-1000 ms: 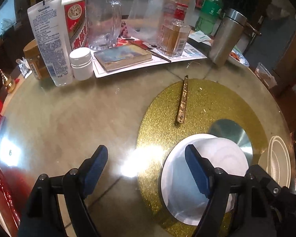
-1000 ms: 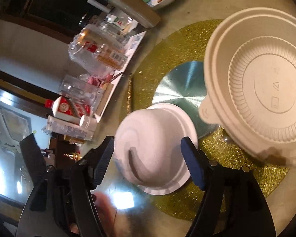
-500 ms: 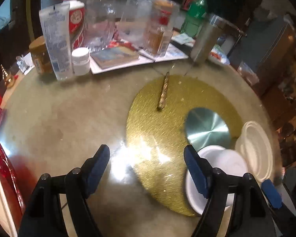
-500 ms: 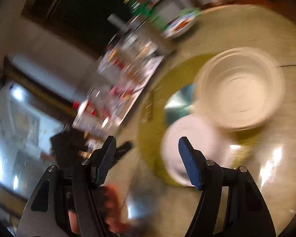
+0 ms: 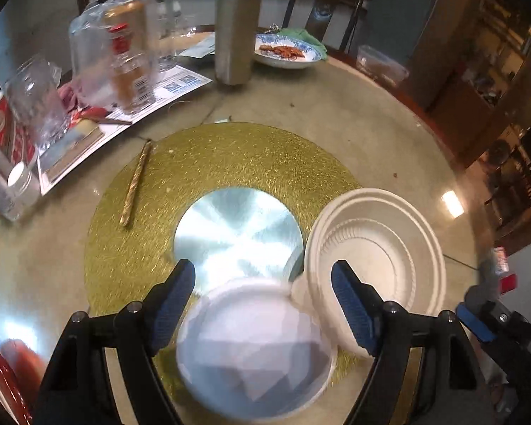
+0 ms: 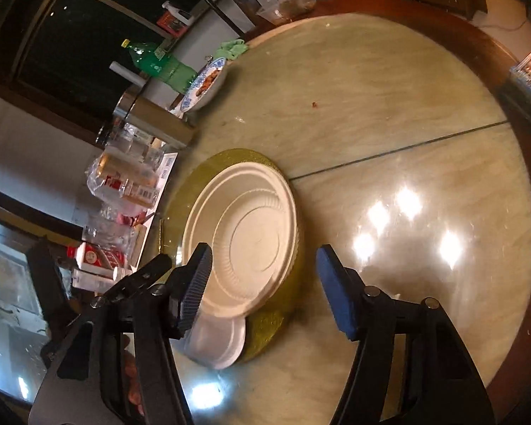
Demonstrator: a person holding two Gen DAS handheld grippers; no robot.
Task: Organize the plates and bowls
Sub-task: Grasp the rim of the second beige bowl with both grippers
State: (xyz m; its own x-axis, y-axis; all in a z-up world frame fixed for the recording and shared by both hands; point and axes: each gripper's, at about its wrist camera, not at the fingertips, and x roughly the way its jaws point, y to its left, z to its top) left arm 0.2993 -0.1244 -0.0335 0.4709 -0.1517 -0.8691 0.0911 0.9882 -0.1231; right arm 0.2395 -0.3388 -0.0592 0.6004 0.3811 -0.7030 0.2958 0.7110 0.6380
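On the gold mat (image 5: 230, 156) at the round tabletop's (image 6: 389, 106) middle, a white plate (image 5: 255, 350) lies with a cream ribbed bowl (image 5: 378, 251) overlapping its edge, both beside the silver disc (image 5: 237, 230). Left claw (image 5: 265, 301) hangs over the plate, jaws wide, gripping nothing. Right claw (image 6: 262, 283), near the bowl, has just been narrowing its jaws, which stand apart with nothing pressed between.
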